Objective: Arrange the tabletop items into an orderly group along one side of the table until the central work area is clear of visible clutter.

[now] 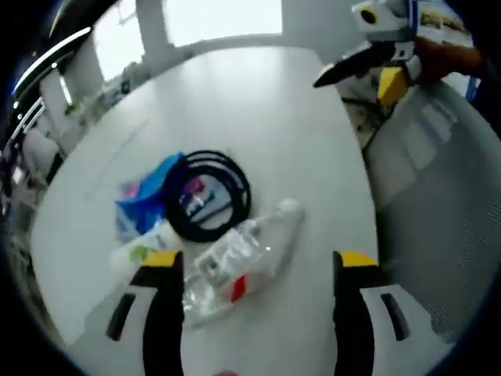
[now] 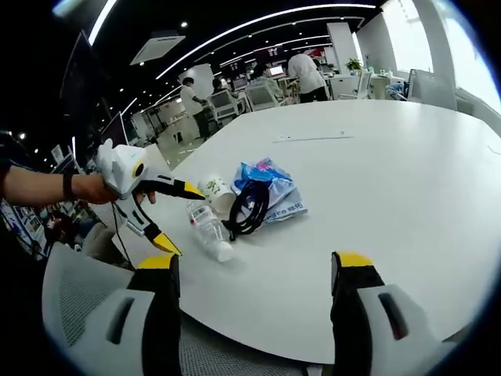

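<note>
A clear plastic bottle point(image 1: 235, 270) lies on its side on the white table point(image 1: 258, 117), between the jaws of my open left gripper point(image 1: 258, 261). Just beyond it sit a black cable coil point(image 1: 207, 196), a blue packet point(image 1: 141, 200) and a white cup point(image 1: 137, 252) on its side. In the right gripper view a hand holds the left gripper point(image 2: 186, 221) open over the bottle point(image 2: 210, 229), beside the cup point(image 2: 218, 192), cable point(image 2: 249, 207) and packet point(image 2: 275, 188). My right gripper point(image 2: 257, 262) stands open at the near table edge, apart from the items, and the right gripper point(image 1: 356, 82) also appears beyond the table edge.
A grey mesh chair point(image 1: 438, 204) stands by the table edge, and the chair point(image 2: 78, 294) sits below the left gripper. A thin strip point(image 2: 313, 139) lies far out on the table point(image 2: 391, 196). People and desks point(image 2: 250, 90) fill the office behind.
</note>
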Demonstrator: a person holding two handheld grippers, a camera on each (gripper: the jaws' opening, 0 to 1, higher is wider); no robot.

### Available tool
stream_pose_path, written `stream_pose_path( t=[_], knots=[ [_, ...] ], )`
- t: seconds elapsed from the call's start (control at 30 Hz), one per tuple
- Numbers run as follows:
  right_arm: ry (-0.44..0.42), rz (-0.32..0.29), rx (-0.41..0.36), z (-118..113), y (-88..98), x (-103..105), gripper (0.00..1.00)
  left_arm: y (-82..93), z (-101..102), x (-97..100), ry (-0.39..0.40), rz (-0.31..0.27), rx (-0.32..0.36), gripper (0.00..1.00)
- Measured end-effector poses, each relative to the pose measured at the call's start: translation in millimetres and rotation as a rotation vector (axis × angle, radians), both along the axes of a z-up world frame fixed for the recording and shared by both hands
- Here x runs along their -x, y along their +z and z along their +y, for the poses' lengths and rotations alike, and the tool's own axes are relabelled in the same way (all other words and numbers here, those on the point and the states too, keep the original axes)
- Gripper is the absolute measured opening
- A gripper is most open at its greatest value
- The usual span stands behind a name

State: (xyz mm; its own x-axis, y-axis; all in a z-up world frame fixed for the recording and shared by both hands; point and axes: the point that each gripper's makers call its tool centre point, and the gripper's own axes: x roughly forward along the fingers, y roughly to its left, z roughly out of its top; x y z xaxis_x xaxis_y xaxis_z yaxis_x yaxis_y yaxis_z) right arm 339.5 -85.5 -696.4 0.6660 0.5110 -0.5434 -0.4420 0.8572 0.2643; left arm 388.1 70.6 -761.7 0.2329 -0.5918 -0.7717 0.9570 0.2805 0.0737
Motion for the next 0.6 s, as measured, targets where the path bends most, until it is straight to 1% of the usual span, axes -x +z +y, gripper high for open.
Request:
stream_pose_path(
  t=[0.07, 0.17, 0.27, 0.37, 0.43, 0.5, 0.6],
  knots=[
    [0.002, 0.001, 0.002, 0, -0.3, 0, 0.79, -5.1, -2, -2.9, -0.026, -0.014, -0.017, 0.71],
    [0.003, 0.000, 0.001, 0, -0.3, 0, 0.78, -12.4, -2, -3.2, -0.065, -0.020, -0.050, 0.67],
    [0.003, -0.002, -0.001, 0, 0.1, 1, 0.78, -23.7, 0, -3.1, -0.120, -0.027, -0.099, 0.64],
    [0.003, 0.000, -0.002, 0, -0.3, 1, 0.78, -25.4, -2, -6.9, -0.139, -0.038, -0.108, 0.64],
    [0.004, 0.000, -0.002, 0, -0.4, 1, 0.78, -28.1, -1, -9.6, -0.143, -0.032, -0.116, 0.64],
    [0.007, 0.003, -0.001, 1, -1.0, 2, 0.78, -31.0, -1, -10.0, -0.183, -0.038, -0.142, 0.64],
    [0.011, 0.005, -0.003, 2, -1.1, 3, 0.77, -33.4, -3, -9.8, -0.223, -0.030, -0.156, 0.64]
  ],
)
